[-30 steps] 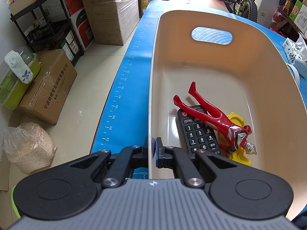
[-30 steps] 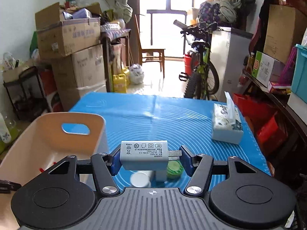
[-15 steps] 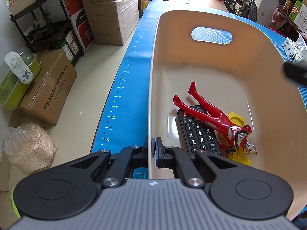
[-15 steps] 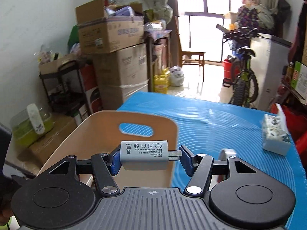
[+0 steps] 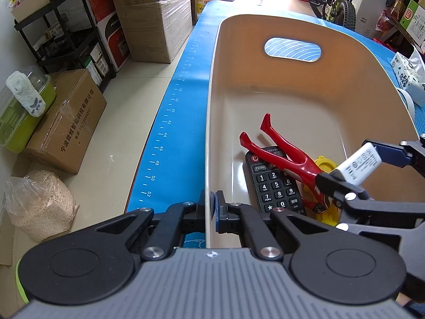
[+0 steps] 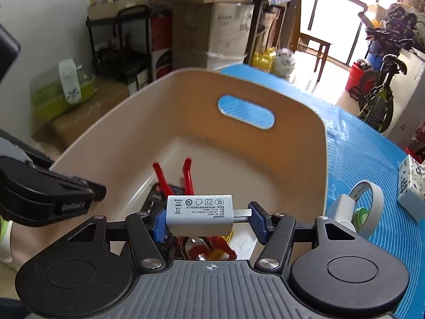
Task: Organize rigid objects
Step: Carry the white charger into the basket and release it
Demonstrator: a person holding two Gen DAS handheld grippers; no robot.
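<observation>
- Bin (image 5: 292, 101), beige, on blue mat (image 5: 170, 122); left gripper (image 5: 212, 207) tilted down, pinched on the near rim.
- Right gripper (image 6: 207, 215) tilted over the bin, clamping white charger (image 6: 199, 214) endwise, prongs right.
- In the bin: remote (image 5: 273, 183), red figure (image 5: 287, 154).
- Right view only: tape roll (image 6: 369, 207) right of the bin.

A cluttered home storage room: stacked cardboard boxes (image 5: 156, 13), a black shelf cart (image 5: 61, 40), a bicycle (image 6: 379, 101) and a wooden chair (image 6: 313, 50).

Left tool (image 5: 211, 208) clamped on beige bin (image 5: 209, 122) rim, right tool (image 5: 358, 163) holding white charger (image 5: 358, 165) above
</observation>
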